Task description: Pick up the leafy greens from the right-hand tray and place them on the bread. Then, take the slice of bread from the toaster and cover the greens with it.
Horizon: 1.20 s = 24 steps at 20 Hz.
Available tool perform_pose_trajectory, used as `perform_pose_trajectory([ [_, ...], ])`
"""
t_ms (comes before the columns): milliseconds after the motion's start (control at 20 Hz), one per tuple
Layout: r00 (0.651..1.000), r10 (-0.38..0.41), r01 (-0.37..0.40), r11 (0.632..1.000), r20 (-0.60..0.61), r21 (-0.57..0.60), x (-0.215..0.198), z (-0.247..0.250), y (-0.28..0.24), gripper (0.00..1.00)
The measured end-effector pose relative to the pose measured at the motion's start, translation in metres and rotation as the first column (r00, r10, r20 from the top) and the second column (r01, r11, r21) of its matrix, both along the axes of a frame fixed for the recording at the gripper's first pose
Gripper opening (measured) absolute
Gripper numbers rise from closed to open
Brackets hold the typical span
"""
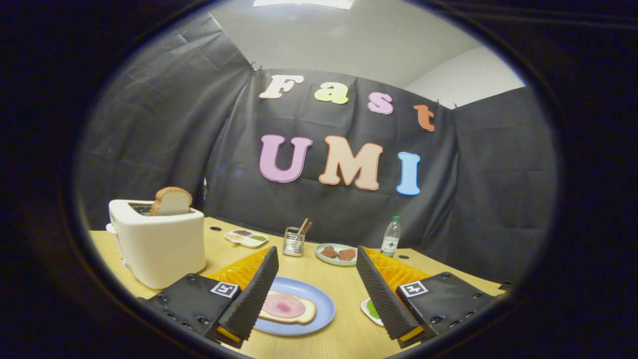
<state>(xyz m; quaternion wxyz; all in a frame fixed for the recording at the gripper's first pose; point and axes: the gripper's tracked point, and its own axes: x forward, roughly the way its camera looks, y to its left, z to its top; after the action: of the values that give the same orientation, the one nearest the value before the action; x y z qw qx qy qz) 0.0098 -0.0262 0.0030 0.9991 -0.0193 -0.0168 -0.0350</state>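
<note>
Gripper (317, 271) wide open, empty, above blue plate (325, 305). Greens (373, 309) right of plate, half hidden by finger; blind grab may miss.

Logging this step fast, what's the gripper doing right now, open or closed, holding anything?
Gripper: open, fingers spread wide, holding nothing, above the blue plate with the bread.

— What do your jaws look like?
— My gripper (318, 281) has two long wedge-shaped fingers (256, 294) with ribbed faces, standing wide apart.
— And behind them?
— Each sits on a black block studded with screws, each bearing a square black-and-white marker (412, 288).
</note>
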Motion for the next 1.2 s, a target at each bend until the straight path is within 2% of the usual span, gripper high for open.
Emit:
perform_pose_trajectory([
  [300,1.0,0.02,-0.02,0.99,-0.001,0.138,0.011,0.016,-0.03,1.0],
  [400,1.0,-0.004,0.006,0.981,-0.007,0.194,0.016,0.02,-0.051,1.0],
  [500,0.996,-0.07,0.081,0.955,-0.048,0.287,0.024,0.012,-0.082,1.0],
  [600,0.989,-0.103,0.137,0.915,-0.107,0.38,0.033,0.001,-0.1,1.0],
  [750,0.974,-0.125,0.199,0.867,-0.187,0.457,0.04,-0.02,-0.124,0.99],
  [850,0.967,-0.133,0.231,0.818,-0.218,0.526,0.043,-0.033,-0.143,0.99],
  [950,0.957,-0.146,0.271,0.754,-0.25,0.598,0.045,-0.049,-0.165,0.99],
  [1200,0.909,-0.168,0.406,0.557,-0.381,0.724,0.037,-0.1,-0.216,0.99],
])
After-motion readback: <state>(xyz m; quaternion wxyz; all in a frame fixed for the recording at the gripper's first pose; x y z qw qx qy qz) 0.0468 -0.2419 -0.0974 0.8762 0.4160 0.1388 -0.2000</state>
